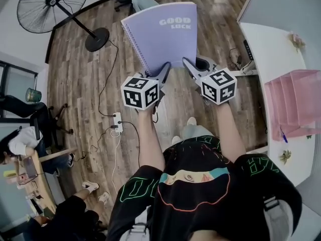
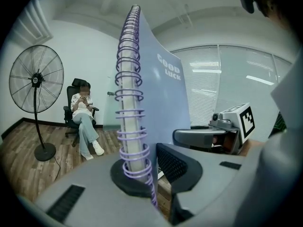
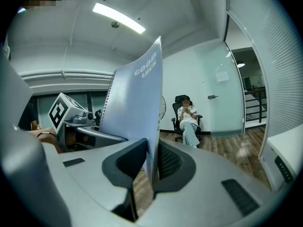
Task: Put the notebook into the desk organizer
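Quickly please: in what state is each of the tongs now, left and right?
Left tongs: closed, holding the notebook at its spiral edge.
Right tongs: closed, holding the same notebook.

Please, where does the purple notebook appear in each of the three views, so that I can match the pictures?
Head view: the notebook is at top centre, held by its lower edge.
Left gripper view: centre, with its spiral binding facing the camera, pinched by the left gripper.
Right gripper view: centre, nearly edge-on, pinched by the right gripper.
Shared landmark: the white GOOD LUCK print on the cover.
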Available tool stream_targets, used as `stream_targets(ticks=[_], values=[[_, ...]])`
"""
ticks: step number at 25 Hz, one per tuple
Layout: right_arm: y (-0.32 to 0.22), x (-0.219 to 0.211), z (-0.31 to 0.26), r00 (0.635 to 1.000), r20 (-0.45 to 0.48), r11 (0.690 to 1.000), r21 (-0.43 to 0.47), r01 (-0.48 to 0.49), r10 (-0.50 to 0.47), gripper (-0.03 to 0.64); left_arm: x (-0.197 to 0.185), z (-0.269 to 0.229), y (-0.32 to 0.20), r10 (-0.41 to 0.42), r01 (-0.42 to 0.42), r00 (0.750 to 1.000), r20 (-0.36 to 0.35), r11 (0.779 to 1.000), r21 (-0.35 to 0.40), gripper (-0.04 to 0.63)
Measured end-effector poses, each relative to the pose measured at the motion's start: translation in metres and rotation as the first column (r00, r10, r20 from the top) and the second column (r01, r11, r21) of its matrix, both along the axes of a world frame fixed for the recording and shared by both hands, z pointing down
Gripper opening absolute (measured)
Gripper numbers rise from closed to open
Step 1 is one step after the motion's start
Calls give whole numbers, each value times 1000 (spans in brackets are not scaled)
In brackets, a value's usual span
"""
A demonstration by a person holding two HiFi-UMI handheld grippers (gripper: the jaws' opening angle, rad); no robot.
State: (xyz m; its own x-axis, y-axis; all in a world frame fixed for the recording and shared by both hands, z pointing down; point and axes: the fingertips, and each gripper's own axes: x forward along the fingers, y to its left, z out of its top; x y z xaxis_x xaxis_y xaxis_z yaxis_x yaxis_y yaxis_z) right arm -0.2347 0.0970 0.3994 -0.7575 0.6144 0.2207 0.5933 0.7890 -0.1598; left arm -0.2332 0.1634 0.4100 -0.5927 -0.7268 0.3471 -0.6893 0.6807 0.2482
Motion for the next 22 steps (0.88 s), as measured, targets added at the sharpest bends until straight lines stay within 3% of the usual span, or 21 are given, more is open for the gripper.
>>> stream_targets(ticks=[9,22], values=[[-30,-36,8,1000,-30,1000,-28,-9,8,58,-36,6,-30,27,-28,999,-27,999,-35,40],[-59,-62,22,987,-84,990,-22,-142,140,60,-68,19,-59,175,-175,980,-95,984,4,40]])
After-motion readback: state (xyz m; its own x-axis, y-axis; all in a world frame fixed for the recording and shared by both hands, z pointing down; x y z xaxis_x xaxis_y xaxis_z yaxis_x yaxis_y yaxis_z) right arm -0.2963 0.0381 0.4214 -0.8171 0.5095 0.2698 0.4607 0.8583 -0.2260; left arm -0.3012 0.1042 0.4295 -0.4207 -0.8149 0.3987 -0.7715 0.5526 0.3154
